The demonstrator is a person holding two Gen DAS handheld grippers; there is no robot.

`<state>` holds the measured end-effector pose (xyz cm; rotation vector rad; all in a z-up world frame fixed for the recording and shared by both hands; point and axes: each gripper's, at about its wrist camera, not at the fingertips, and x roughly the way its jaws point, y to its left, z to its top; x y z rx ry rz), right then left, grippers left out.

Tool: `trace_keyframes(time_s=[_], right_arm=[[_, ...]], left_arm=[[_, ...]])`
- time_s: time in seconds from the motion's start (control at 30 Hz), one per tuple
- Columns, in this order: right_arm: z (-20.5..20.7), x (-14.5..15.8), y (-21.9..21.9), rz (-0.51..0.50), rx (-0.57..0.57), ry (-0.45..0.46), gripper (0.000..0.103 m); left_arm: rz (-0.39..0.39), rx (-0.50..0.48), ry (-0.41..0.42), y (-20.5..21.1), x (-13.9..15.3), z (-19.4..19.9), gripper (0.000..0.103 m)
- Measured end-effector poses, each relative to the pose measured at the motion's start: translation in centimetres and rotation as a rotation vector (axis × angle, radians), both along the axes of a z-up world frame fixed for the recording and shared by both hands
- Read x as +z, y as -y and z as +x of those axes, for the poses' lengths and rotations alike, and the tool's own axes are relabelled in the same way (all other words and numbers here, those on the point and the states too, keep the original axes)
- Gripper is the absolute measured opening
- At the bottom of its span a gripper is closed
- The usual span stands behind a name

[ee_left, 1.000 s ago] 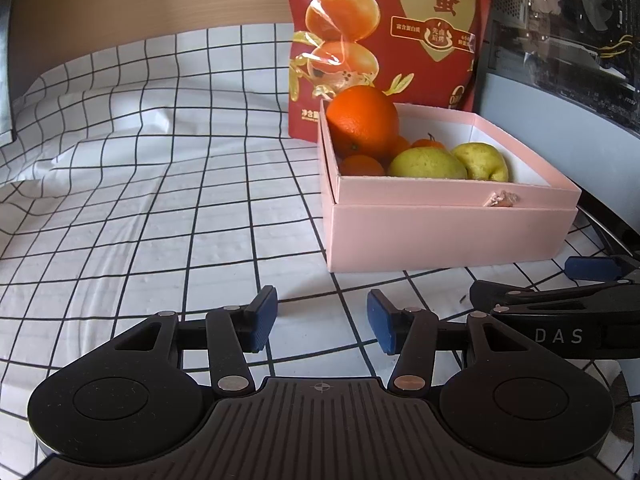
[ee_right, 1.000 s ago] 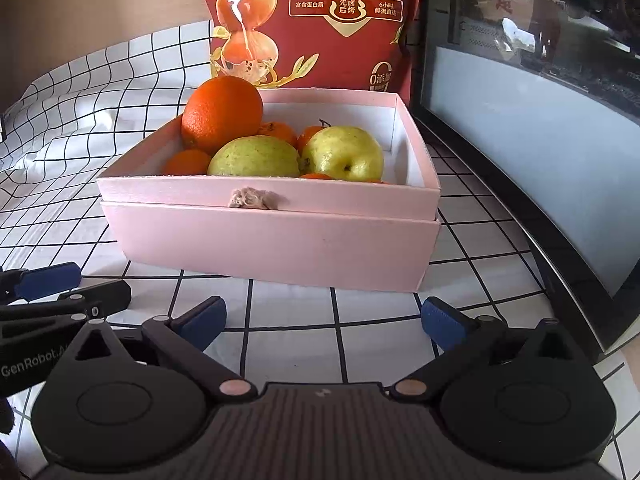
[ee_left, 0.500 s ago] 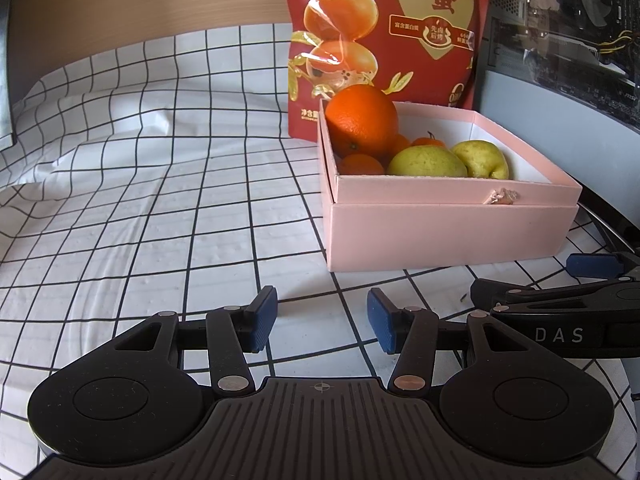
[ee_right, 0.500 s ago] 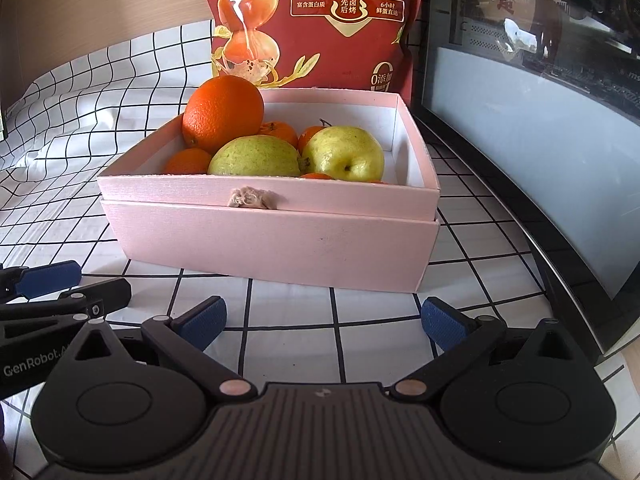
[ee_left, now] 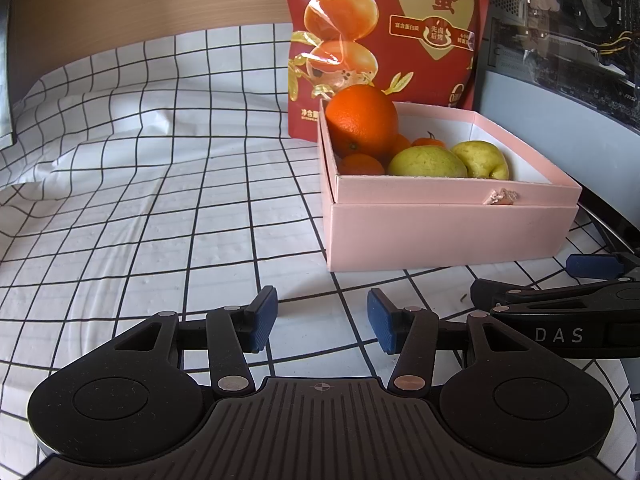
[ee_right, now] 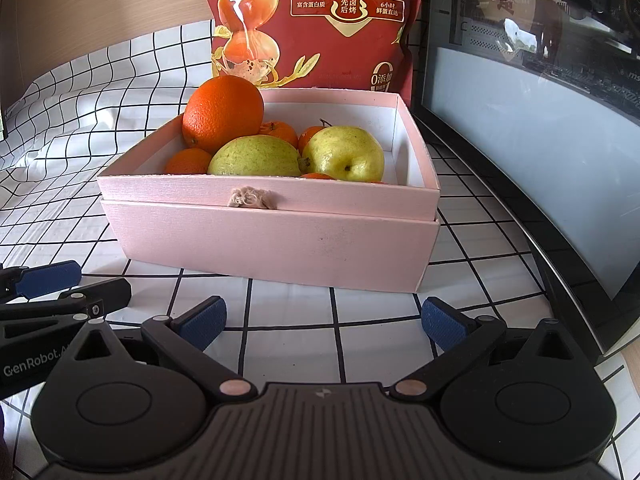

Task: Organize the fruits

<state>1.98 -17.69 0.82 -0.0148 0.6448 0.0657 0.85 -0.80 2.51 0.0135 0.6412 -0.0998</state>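
Checked cloth (ee_left: 160, 208), pink box (ee_right: 272, 240) w/ fruit unchanged vs earlier; both grippers' jaws open, empty.

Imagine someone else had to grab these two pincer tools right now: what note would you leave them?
Left gripper: open, empty, over the checked cloth.
Right gripper: open wider, empty, in front of the pink box.
Fruit: big orange, two pears and several small oranges all lie in the pink box; a red snack bag stands behind it.
Done: no fruit lies on the cloth in these views.
Left: possibly only tidying; check before moving anything.
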Motion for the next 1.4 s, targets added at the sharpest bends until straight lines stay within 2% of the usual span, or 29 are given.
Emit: trace_keyframes(time_s=[1.1,1.27,1.4], right_arm=[[0.0,-0.02,0.02,0.0,0.0,0.0,0.103],[0.01,-0.02,0.03,0.0,0.0,0.0,0.103],[0.01,-0.02,0.03,0.0,0.001,0.0,0.103]], left_arm=[[-0.009,-0.001,0.0,-0.06,0.06,-0.06,0.054],[-0.007,0.012,0.002,-0.15,0.06,-0.12,0.05],[0.014,0.014,0.003,0.1,0.05,-0.11,0.05]])
